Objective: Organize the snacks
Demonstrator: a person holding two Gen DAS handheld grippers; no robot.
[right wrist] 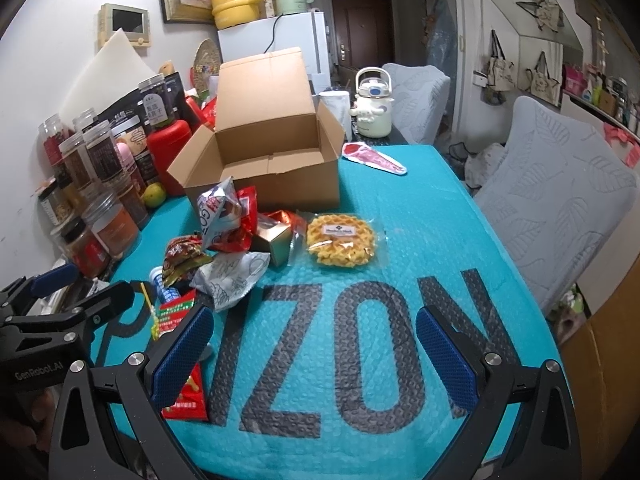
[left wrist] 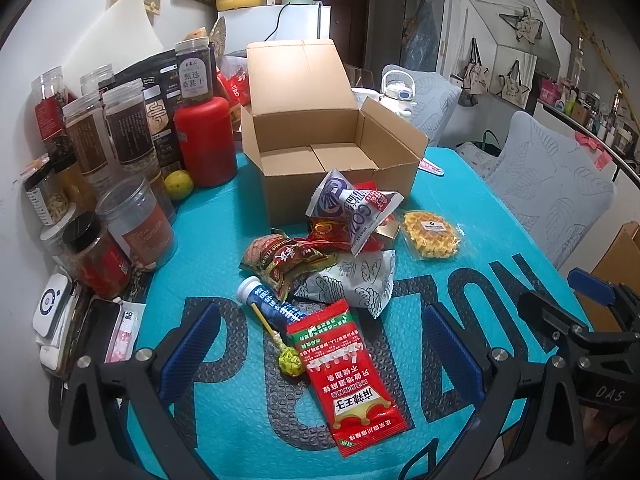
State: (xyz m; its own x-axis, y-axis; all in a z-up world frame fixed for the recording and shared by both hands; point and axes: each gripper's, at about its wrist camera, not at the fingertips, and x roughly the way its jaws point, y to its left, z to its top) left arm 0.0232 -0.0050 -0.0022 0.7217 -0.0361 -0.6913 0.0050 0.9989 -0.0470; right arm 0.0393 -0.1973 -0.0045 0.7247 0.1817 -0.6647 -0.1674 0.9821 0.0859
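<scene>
An open empty cardboard box (left wrist: 320, 156) (right wrist: 272, 168) stands at the back of the teal table cover. In front of it lies a pile of snacks: a red packet (left wrist: 344, 364), a green lollipop (left wrist: 289, 362), a blue tube (left wrist: 260, 300), a white printed bag (left wrist: 360, 284) (right wrist: 230, 276), a purple-white bag (left wrist: 352, 208) (right wrist: 218, 208) and a wrapped waffle (left wrist: 430, 234) (right wrist: 340, 240). My left gripper (left wrist: 320, 352) is open, its fingers either side of the red packet, not touching. My right gripper (right wrist: 316, 356) is open and empty over the cover, right of the pile.
Several jars (left wrist: 100, 152) and a red canister (left wrist: 206, 140) (right wrist: 168, 148) line the left wall. A white kettle (right wrist: 374, 104) stands behind the box. A pink-white wrapper (right wrist: 376, 158) lies right of the box. Padded chairs (right wrist: 552, 184) stand along the table's right edge.
</scene>
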